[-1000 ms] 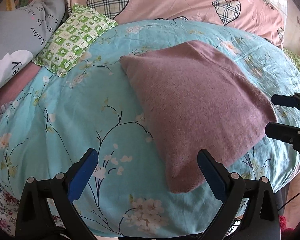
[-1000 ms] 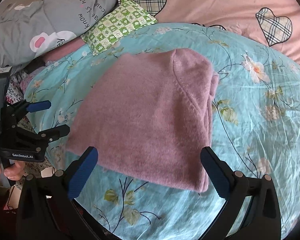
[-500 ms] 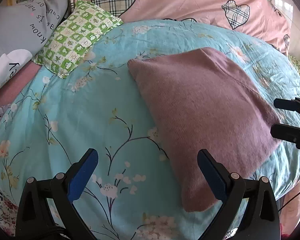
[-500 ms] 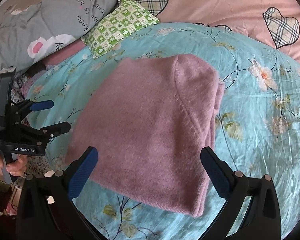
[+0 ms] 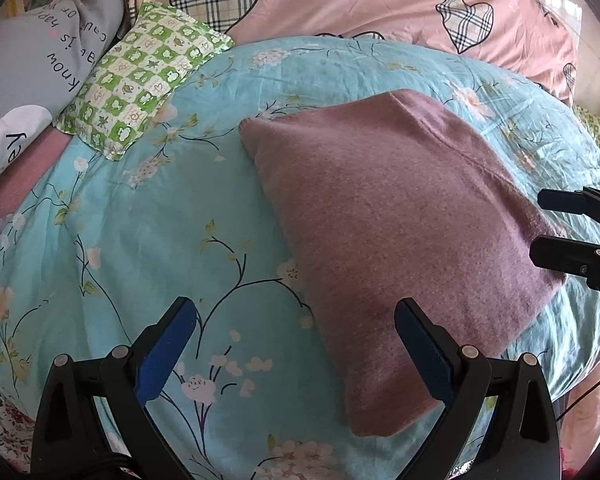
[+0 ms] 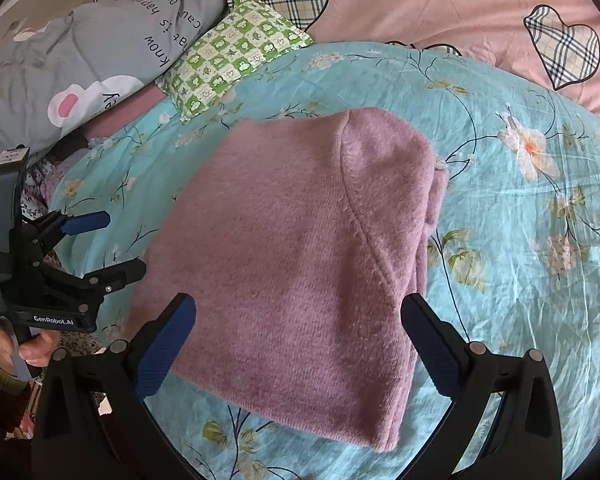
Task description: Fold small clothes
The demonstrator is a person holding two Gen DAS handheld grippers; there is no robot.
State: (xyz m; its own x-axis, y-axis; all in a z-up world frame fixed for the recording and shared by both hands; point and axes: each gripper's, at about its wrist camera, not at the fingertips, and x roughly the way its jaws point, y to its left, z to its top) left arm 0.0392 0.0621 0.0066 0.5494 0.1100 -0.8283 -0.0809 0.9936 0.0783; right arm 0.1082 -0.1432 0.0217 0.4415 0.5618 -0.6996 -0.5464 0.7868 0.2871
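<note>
A mauve knitted garment (image 5: 396, 240) lies folded into a flat, roughly square bundle on the turquoise floral bedspread (image 5: 160, 248). In the right wrist view the same garment (image 6: 300, 264) fills the middle, with a curved seam running down its right half. My left gripper (image 5: 296, 344) is open above the bedspread, its right finger over the garment's near left edge. My right gripper (image 6: 300, 340) is open above the garment's near edge and holds nothing. Each gripper shows in the other's view: the right gripper (image 5: 556, 228) at the far right, the left gripper (image 6: 100, 246) at the left, held by a hand (image 6: 32, 346).
A green checked pillow (image 5: 140, 80) and a grey printed pillow (image 5: 32, 64) lie at the back left. A pink quilt with plaid hearts (image 5: 360, 4) runs along the back. The bed's near edge drops off just below both grippers.
Both grippers have drawn back and a little higher from the garment, which now sits further up in both views. The garment itself has not moved, and both grippers stay open.
</note>
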